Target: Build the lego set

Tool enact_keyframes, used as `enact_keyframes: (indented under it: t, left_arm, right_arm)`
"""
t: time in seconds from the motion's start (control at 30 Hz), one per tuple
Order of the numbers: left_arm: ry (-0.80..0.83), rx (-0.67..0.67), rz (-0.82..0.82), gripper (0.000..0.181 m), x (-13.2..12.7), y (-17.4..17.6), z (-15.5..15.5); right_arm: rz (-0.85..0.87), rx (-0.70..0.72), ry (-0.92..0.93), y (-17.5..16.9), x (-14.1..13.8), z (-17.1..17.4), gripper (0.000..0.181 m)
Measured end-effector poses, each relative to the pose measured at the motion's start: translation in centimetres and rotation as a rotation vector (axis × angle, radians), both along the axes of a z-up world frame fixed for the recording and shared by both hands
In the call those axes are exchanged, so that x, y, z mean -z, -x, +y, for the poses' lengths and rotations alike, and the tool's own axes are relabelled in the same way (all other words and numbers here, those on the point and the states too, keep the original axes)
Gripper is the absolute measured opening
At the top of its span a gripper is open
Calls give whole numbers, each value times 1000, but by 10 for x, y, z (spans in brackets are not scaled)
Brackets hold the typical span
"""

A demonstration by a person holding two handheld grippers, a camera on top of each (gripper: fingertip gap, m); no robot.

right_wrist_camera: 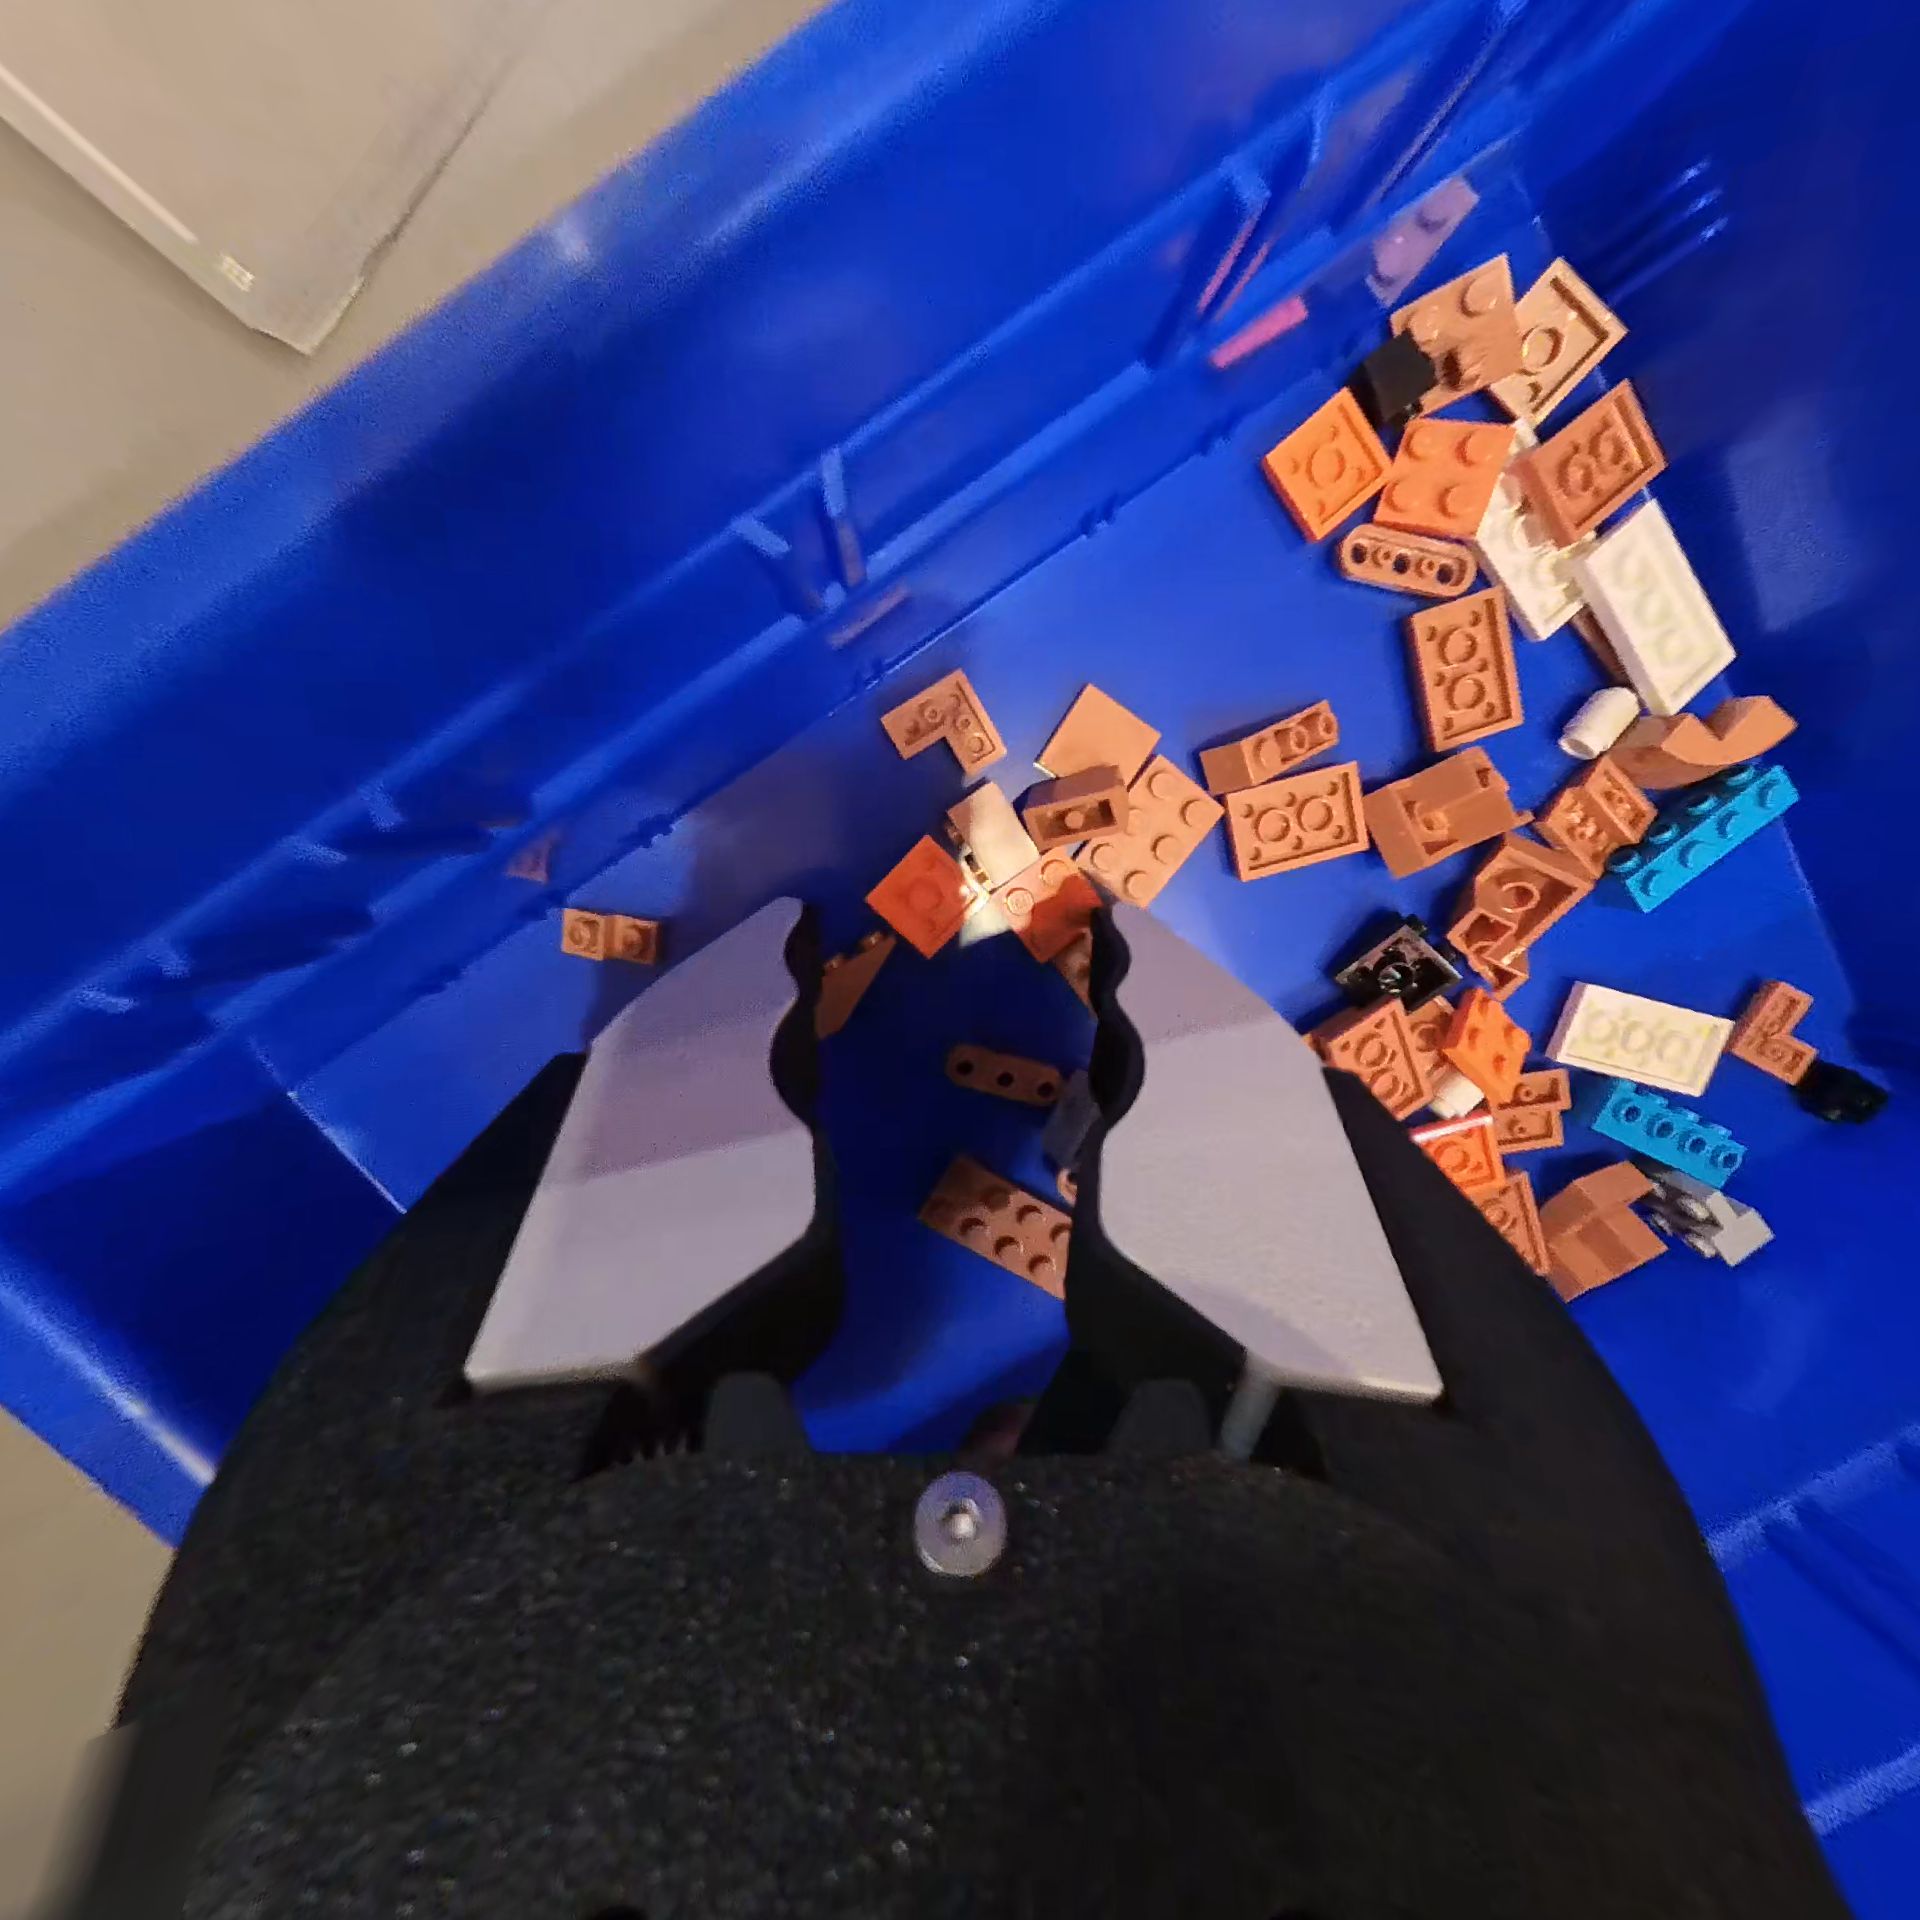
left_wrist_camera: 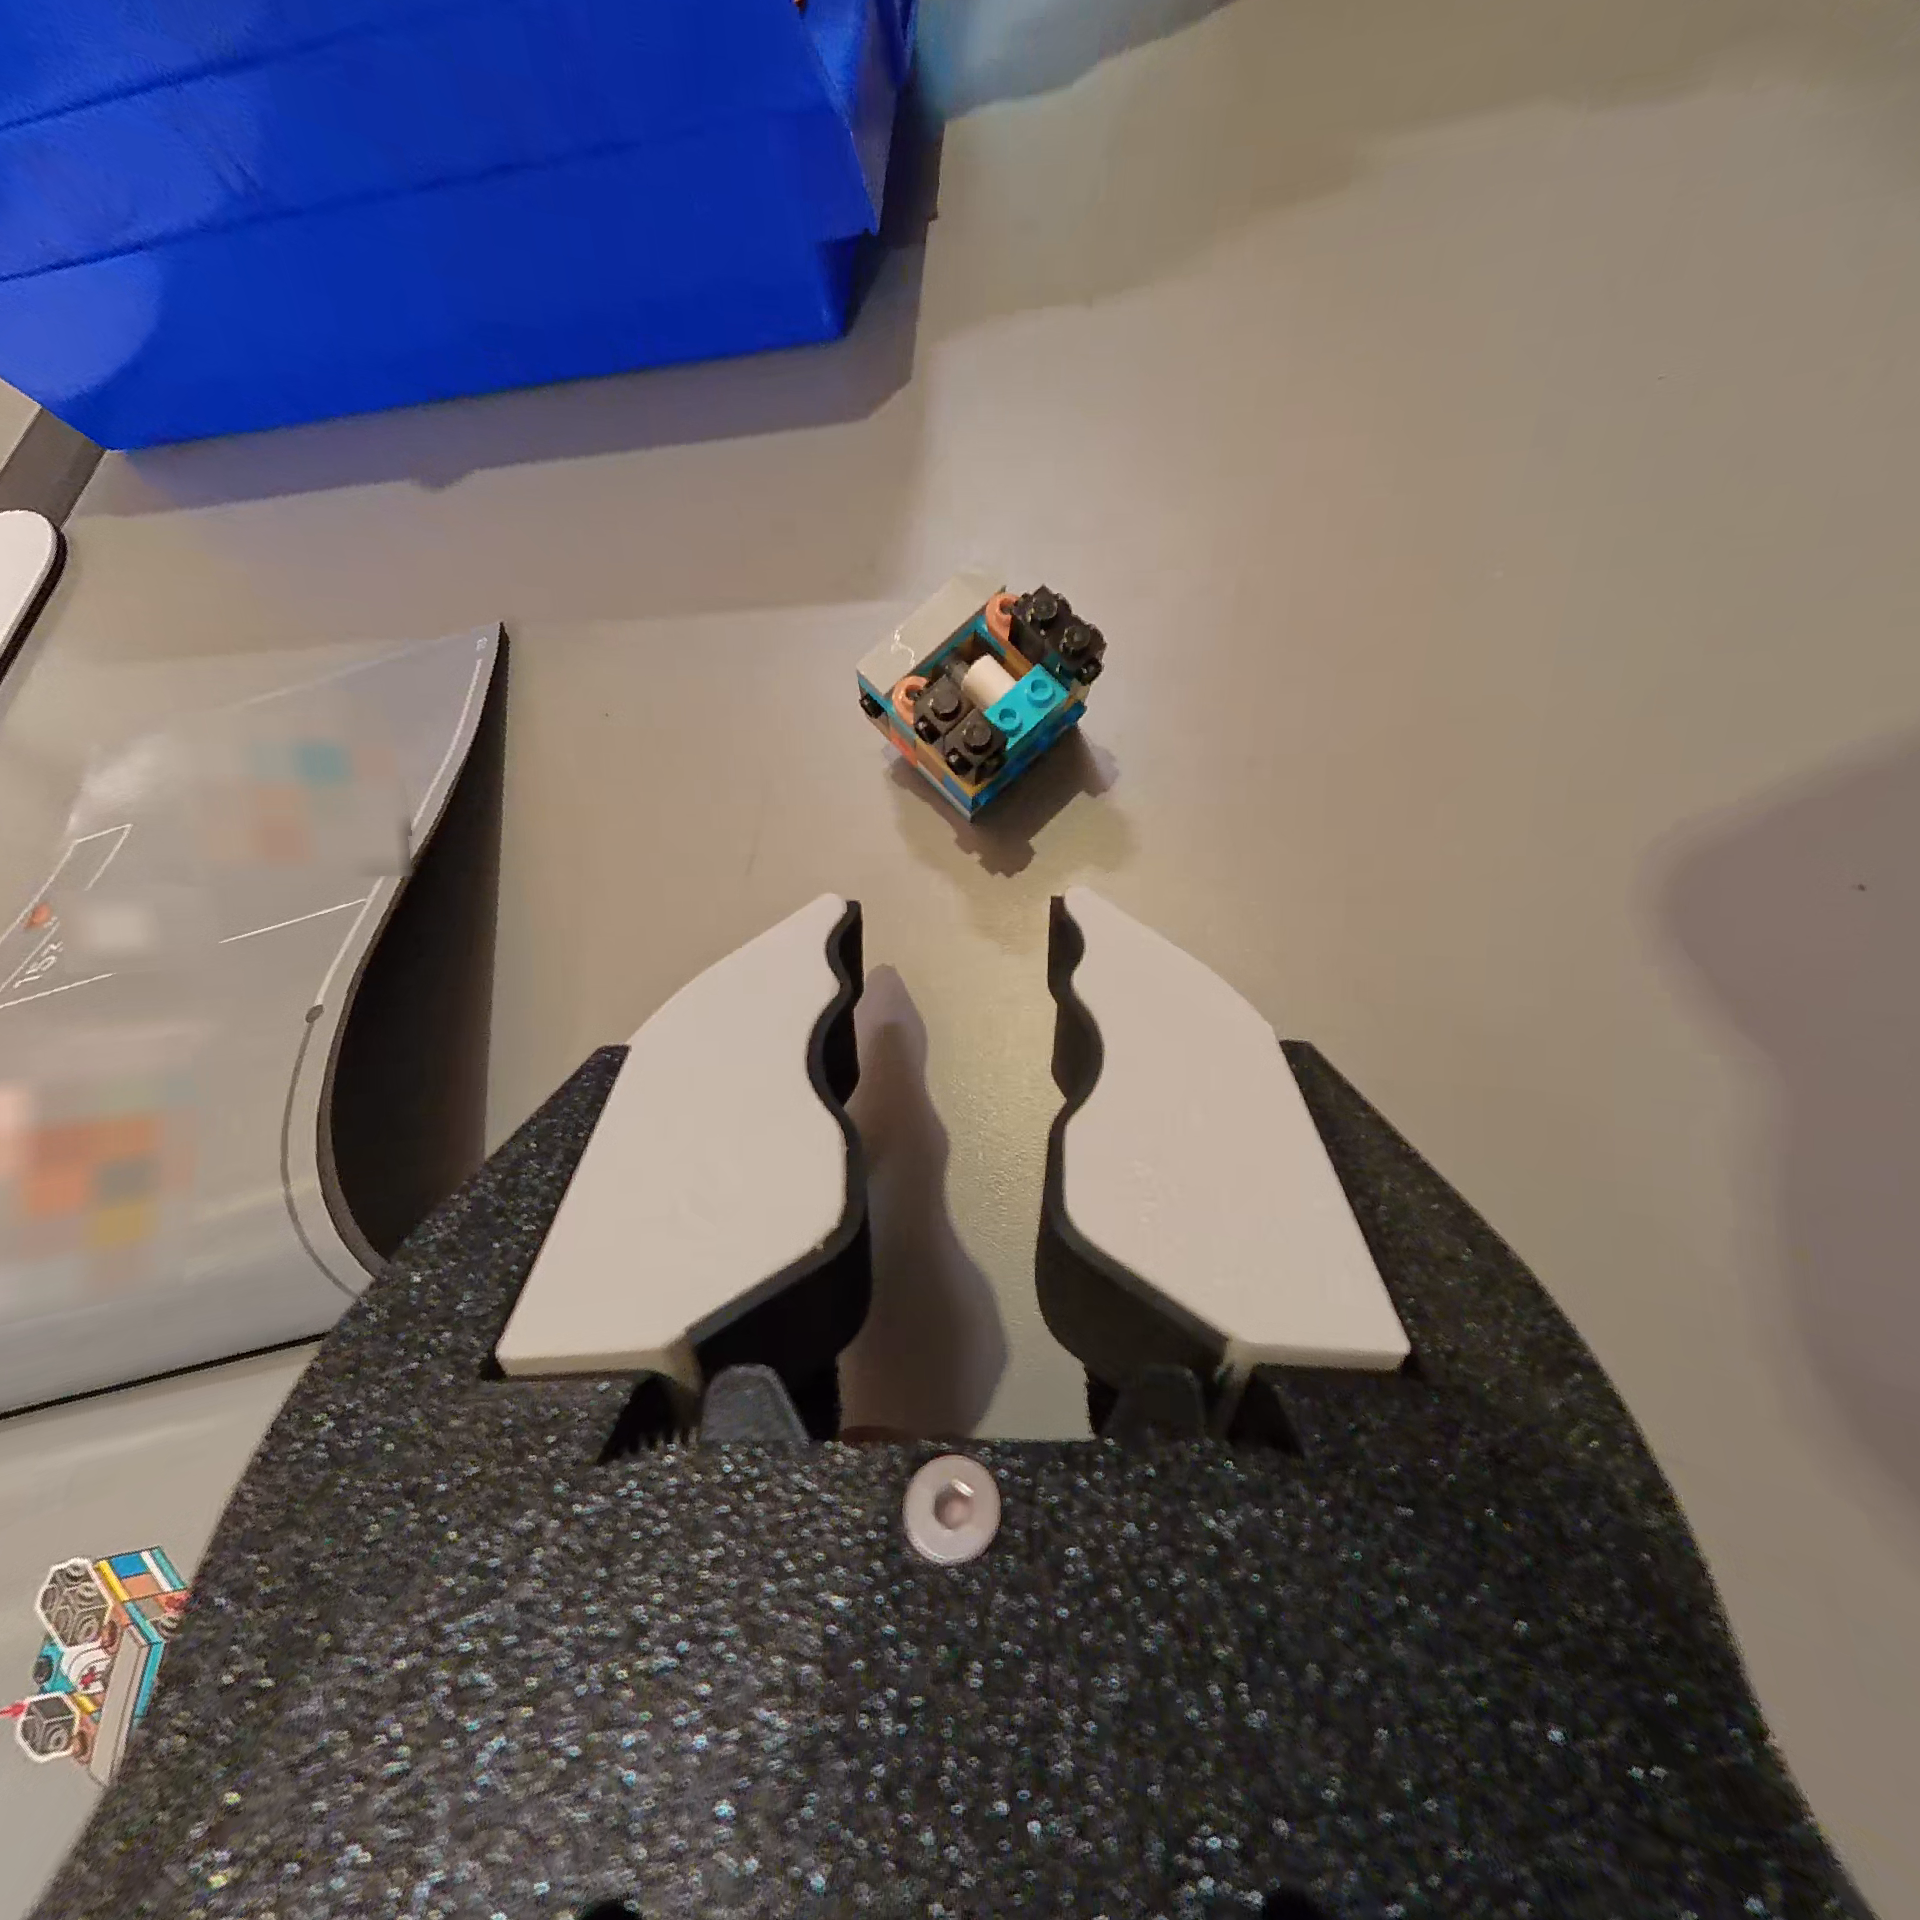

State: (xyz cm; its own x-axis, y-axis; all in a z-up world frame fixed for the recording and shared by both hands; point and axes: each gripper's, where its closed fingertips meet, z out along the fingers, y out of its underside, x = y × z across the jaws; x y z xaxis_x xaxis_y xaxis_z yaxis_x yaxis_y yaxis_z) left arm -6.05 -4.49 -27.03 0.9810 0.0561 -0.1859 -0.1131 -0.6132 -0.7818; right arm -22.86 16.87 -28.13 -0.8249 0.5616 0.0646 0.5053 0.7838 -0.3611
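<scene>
Between my left gripper's (left_wrist_camera: pixel 956 914) grey fingers (left_wrist_camera: pixel 727 1132) only bare grey table (left_wrist_camera: pixel 1455 623) shows; the jaws stand parted by a moderate gap and hold nothing. Just beyond the tips, apart from them, sits the small lego build (left_wrist_camera: pixel 982 696): a blocky piece with teal sides, black studded bricks on top, a white cylinder in the middle and two coral rings, resting on the table with its shadow falling toward me. To the left lies the instruction booklet (left_wrist_camera: pixel 239 997), its near corner curling up from the table, with a printed drawing of the model low at the left edge. Farther off, at the upper left, stands the outer wall of the blue bin (left_wrist_camera: pixel 416 229); this view shows nothing of its contents.

Only my right wrist view looks inside. My right gripper (right_wrist_camera: pixel 951 925) hangs inside the blue bin (right_wrist_camera: pixel 727 416), jaws spread wide and holding nothing, with a brown holed plate (right_wrist_camera: pixel 1003 1075) and a brown studded plate (right_wrist_camera: pixel 997 1226) lying on the bin floor between the fingers. Right at the tips lies an orange plate (right_wrist_camera: pixel 920 894) among a cluster of brown ones. Farther right and beyond, loose bricks (right_wrist_camera: pixel 1455 665) are scattered: brown, orange, white, a few teal (right_wrist_camera: pixel 1704 831) and black. Past the bin's rim, at the upper left, a clear sheet (right_wrist_camera: pixel 208 177) lies on the table. The build and the booklet do not appear here.
</scene>
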Motion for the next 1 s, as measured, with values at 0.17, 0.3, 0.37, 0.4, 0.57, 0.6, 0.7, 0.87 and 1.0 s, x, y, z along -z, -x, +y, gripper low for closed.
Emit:
enact_keyframes:
  t: [0.17,0.3,0.37,0.4,0.57,0.6,0.7,0.87,1.0]
  left_arm:
    - [2,1,2,34,0,0,0]
    - [1,1,1,34,0,0,0]
    - [1,2,3,34,0,0,0]
    - [2,2,2,34,0,0,0]
    - [1,3,4,34,0,-1,0]
    - [1,3,4,34,0,-1,0]
    - [-1,3,3,34,0,-1,0]
    - [-2,3,2,34,-1,-1,0]
    - [-3,3,2,33,-1,-1,0]
  right_arm:
    - [11,3,11,6,1,0,47]
    - [16,-8,14,8,1,3,40]
    - [13,-21,5,8,1,4,37]
    - [12,-27,-1,9,1,5,35]
    - [0,-51,-28,8,1,6,30]
    - [-1,-54,-34,8,1,7,24]
    - [4,-50,-45,9,1,10,8]
    - [7,-48,-22,10,-5,12,0]
    - [8,-37,6,11,-13,13,0]
